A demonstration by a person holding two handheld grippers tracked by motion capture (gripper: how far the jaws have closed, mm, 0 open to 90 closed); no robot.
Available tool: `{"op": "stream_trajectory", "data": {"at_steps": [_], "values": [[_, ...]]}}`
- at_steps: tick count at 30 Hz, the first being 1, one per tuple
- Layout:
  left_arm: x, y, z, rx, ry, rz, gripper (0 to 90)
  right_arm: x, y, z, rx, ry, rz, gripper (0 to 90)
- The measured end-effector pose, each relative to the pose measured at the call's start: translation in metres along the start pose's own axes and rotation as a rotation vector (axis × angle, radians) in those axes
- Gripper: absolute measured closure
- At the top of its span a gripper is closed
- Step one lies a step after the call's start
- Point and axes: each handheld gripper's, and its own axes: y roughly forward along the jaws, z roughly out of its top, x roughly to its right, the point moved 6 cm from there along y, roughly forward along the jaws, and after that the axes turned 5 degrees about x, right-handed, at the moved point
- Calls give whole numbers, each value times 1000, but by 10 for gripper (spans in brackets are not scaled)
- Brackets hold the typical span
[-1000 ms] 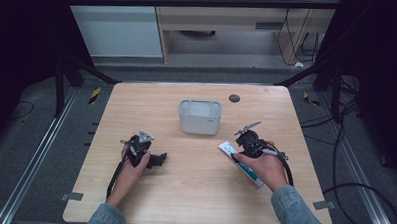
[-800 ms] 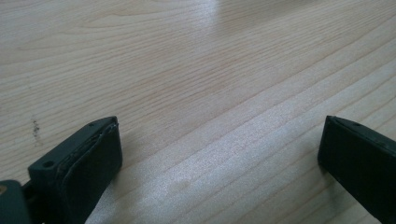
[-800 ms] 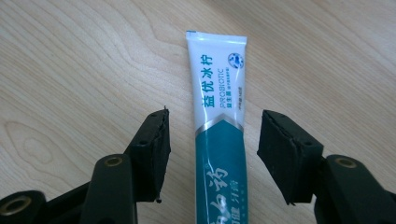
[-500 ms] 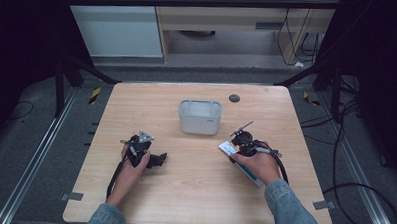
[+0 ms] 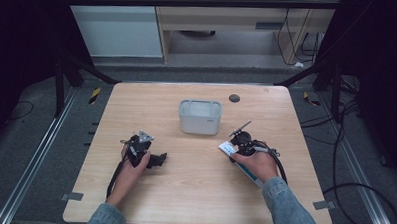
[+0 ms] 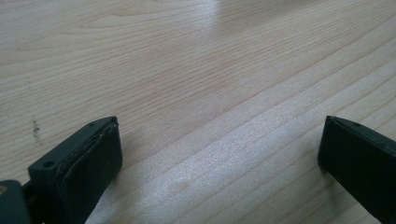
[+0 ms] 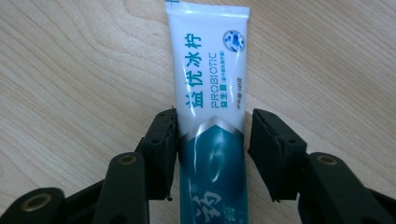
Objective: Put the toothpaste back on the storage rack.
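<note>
Now the white-and-teal toothpaste tube (image 7: 212, 116), lying flat on the pale wooden table (image 5: 198, 192) near its right side, is straddled by the right gripper (image 7: 212, 154), one jaw touching and the other just clear, while the left gripper (image 6: 219, 158) is held wide apart over bare wood.

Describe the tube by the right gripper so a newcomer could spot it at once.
On the wooden table, look right of the white bin to the right gripper. Between its jaws lies a flat toothpaste tube, white above, teal below, printed PROBIOTIC: the table's only printed item.
</note>
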Motion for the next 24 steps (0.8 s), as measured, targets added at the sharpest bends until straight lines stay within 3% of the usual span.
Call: {"op": "stream_trajectory", "data": {"at_steps": [9,24], "values": [[0,0,0,0,0,0,0,-1,3,0,-10,-15,-11,555],[0,0,0,0,1,0,0,-2,2,0,-27,7,-14,612]]}}
